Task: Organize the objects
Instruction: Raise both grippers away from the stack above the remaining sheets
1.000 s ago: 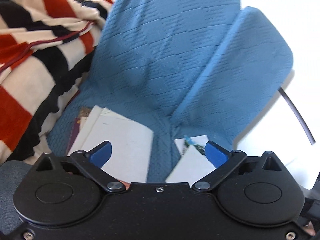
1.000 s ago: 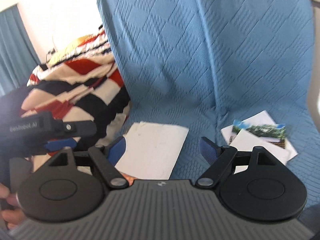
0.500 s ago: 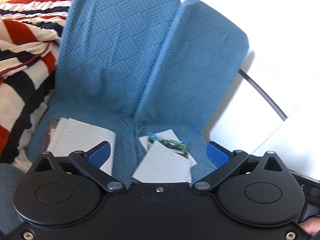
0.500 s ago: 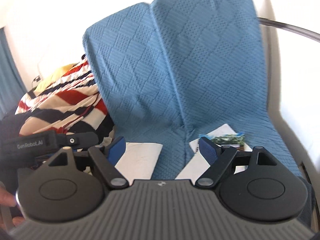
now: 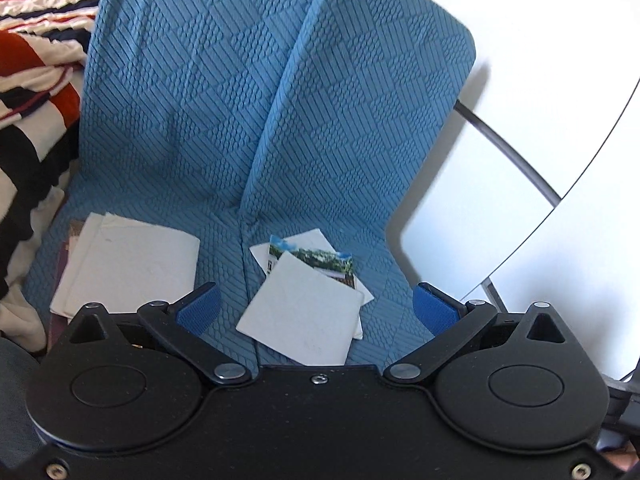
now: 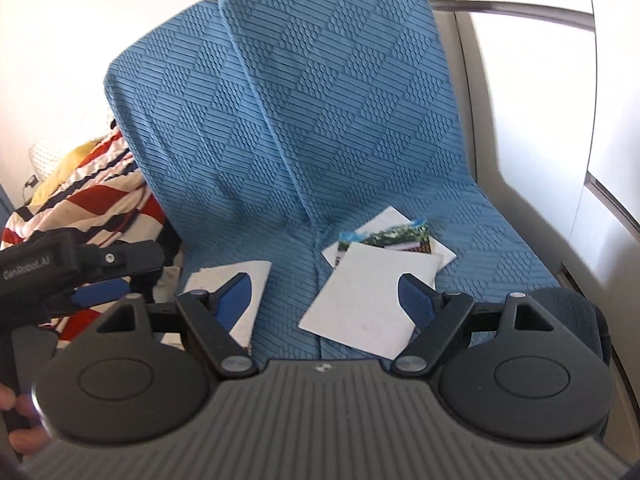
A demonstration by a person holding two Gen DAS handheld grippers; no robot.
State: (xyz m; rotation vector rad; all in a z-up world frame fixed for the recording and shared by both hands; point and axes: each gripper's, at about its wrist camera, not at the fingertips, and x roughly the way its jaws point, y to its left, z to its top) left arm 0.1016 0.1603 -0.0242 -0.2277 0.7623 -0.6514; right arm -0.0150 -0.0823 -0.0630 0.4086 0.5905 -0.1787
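Two heaps of paper lie on a blue quilted seat (image 5: pixel 224 240). The right heap (image 5: pixel 304 308) (image 6: pixel 372 300) has a blank white sheet on top of a landscape photo card (image 5: pixel 324 260) (image 6: pixel 396 236) and another white sheet. The left heap (image 5: pixel 128 264) (image 6: pixel 240 280) is white sheets over something dark at its left edge. My left gripper (image 5: pixel 316 308) hangs open above the right heap, nothing between its blue pads. My right gripper (image 6: pixel 324 300) is open too, above the gap between both heaps. The left gripper's body (image 6: pixel 72 268) shows at the left of the right wrist view.
A red, black and cream striped blanket (image 5: pixel 28 92) (image 6: pixel 92 204) is bunched to the left of the seat. Blue quilted backrests (image 5: pixel 320 100) (image 6: pixel 320 100) rise behind the papers. A white wall and a dark curved rail (image 5: pixel 508 144) lie to the right.
Both views have pulled back and swung right: the papers look smaller and sit lower, more of the backrests and white wall shows. Both grippers stayed open. The papers have not moved.
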